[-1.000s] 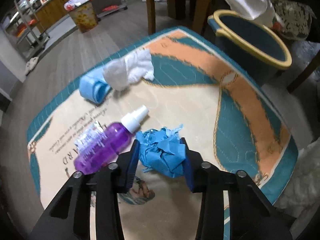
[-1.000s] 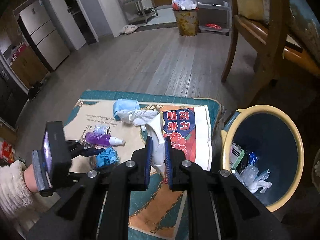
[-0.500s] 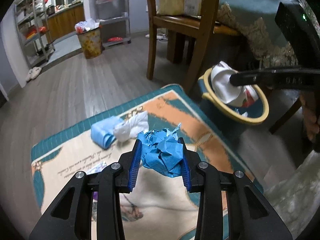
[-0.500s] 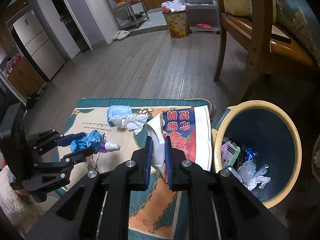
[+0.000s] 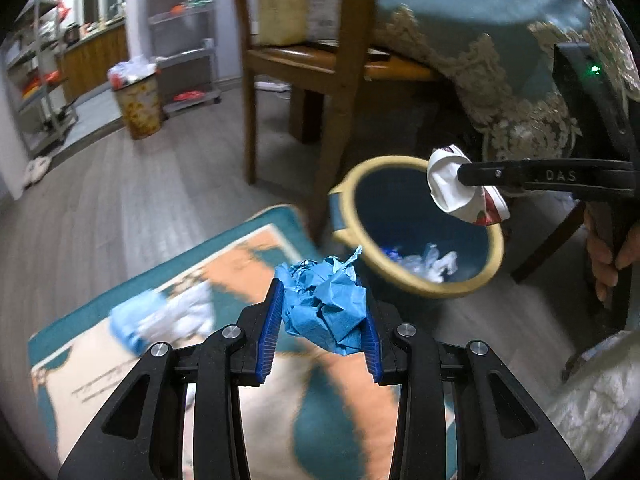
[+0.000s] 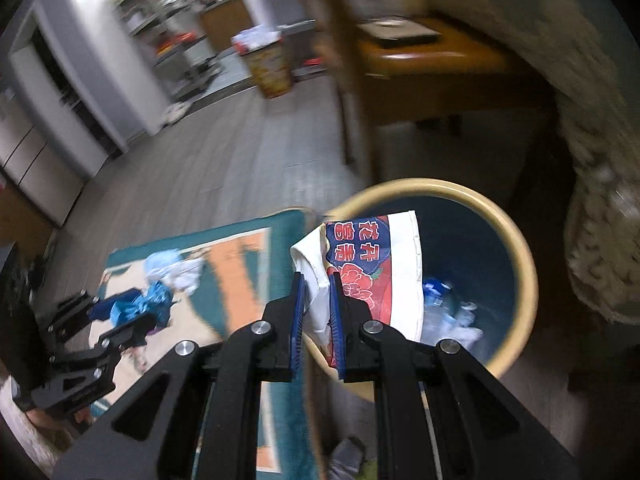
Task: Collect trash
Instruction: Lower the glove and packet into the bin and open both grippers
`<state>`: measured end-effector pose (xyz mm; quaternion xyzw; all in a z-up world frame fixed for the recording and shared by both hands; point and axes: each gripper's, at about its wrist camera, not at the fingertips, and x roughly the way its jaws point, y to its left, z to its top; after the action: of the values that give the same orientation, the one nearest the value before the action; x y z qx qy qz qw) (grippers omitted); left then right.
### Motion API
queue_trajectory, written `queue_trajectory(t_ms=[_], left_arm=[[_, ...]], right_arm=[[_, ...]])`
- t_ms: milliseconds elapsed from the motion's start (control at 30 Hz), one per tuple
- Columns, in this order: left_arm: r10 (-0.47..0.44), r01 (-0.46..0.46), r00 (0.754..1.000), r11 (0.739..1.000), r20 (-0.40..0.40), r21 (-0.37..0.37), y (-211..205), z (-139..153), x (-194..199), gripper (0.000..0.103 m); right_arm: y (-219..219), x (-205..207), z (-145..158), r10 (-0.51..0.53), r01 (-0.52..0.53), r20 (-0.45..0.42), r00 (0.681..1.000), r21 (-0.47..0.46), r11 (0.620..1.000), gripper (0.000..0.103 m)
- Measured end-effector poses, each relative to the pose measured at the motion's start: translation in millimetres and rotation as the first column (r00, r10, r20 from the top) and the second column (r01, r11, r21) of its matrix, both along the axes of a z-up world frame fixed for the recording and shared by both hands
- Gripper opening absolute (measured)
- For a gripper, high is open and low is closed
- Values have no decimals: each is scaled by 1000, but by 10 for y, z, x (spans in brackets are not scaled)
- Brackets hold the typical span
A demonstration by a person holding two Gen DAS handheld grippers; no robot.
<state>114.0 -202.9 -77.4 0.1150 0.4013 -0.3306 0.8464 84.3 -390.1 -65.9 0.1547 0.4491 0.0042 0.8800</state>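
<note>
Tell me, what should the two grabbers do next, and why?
Probably the right gripper should open first: its red-and-white printed wrapper already hangs over the open mouth of the blue bin, so it should drop in. The left gripper, shut on crumpled blue paper, looks short of the bin's rim and likely needs to move forward.

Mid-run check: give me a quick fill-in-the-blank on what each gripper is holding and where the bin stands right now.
1. The left gripper is shut on a crumpled wad of ____ paper.
2. The right gripper holds a white wrapper printed in red and ____.
3. That wrapper hangs over the open ____, which already holds some trash.
4. The bin's rim is ____ in colour.

Missing words: blue; blue; bin; yellow
</note>
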Motion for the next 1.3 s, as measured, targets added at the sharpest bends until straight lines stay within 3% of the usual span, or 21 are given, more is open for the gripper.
queue_trajectory(t_ms=[267,567,767,1000,1300], left_arm=[[-96,95,995,995,-12,-9,-786,-128,8,38],[-146,147,989,989,-37,27,-1385,-478,138,38],[-132,135,987,990,-86,30,-1438,-700,258,39],[-96,98,993,995,-75,21,-1402,-715,326,62],[-86,87,995,996,-55,17,-1358,-630,302,62]], right_arm=[[-662,-207,-266,-132,134,-63,989,20,991,12],[-795,-218,-435,-155,154,-98,983,-14,988,12],[-826,-112,-524,-167,164,-107,980,-35,986,12],[-762,-34,-471,-156,152,-64,986,-62,986,13],[-733,-23,-382,-165,161,-56,985,-69,985,13]])
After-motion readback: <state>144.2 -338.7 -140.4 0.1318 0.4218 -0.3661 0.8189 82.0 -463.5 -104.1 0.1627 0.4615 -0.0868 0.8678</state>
